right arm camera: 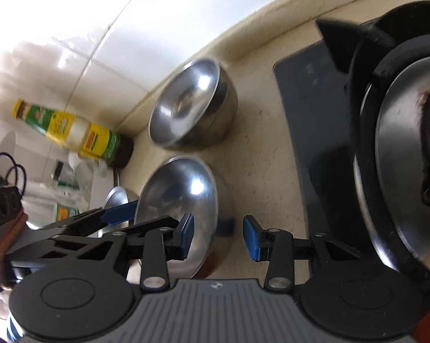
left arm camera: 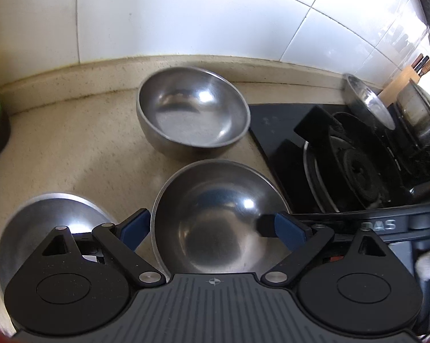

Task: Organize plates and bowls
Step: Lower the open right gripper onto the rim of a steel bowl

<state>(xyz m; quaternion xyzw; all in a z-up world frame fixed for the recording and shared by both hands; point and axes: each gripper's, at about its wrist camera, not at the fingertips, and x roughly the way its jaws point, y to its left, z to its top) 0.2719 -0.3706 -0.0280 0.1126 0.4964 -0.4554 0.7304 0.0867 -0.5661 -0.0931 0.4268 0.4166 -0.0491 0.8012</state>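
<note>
Left gripper (left arm camera: 209, 225) hangs spread wide astride the near bowl (left arm camera: 215, 194); right gripper (right arm camera: 219, 235), drawn close, seems to pinch its right rim. The far bowl (left arm camera: 192, 108) sits directly beyond.

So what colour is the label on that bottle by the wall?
Yellow and green. The bottle shows best in the right wrist view.

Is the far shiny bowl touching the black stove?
Apart. The right wrist view shows bare counter between the far bowl and the stove.
</note>
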